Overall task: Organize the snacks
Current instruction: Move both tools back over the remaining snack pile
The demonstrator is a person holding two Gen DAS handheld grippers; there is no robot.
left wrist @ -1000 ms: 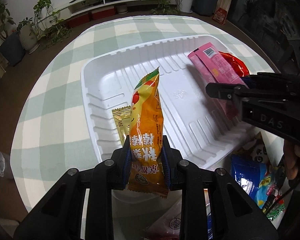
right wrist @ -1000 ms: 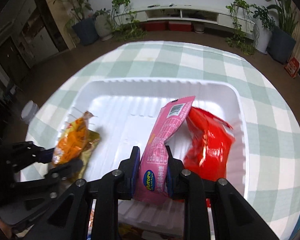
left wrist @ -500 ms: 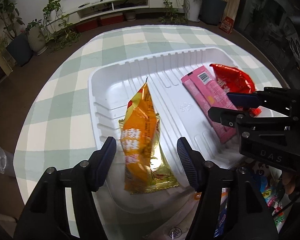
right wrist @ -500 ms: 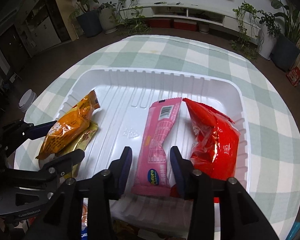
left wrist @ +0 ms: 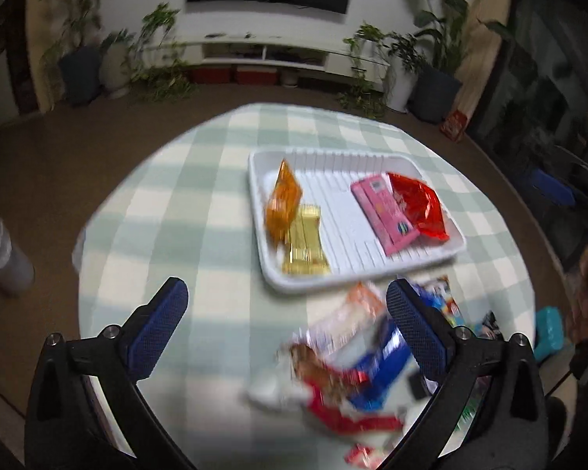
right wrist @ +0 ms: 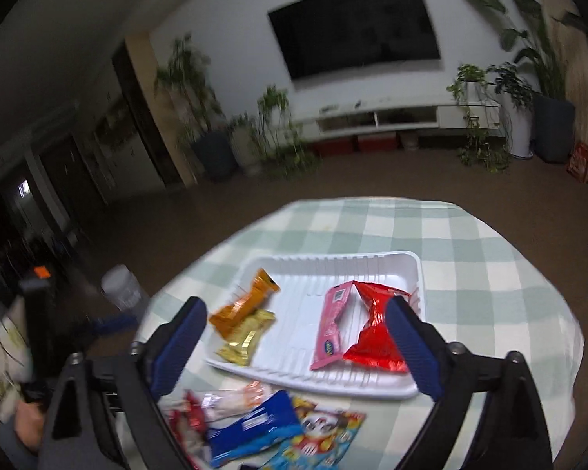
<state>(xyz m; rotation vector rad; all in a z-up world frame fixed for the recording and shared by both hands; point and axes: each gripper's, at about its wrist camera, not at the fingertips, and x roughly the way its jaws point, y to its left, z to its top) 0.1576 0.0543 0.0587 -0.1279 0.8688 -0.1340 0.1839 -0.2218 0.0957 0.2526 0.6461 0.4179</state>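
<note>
A white tray on the checked table holds an orange packet lying over a gold packet on its left side. On its right side lie a pink packet and a red bag. My left gripper hangs pulled back above the loose snacks, its jaws opening wide with nothing held. My right gripper is also back and raised, its jaws opening, empty.
Loose snack packets lie in a pile on the table's near side, in front of the tray. A white jar stands off the table's left edge. Plants and a TV cabinet line the far wall.
Both grippers let go of their packets, the orange one and the pink one, which now lie in the tray. Both jaws widened and both hands drew back and up from the tray.
</note>
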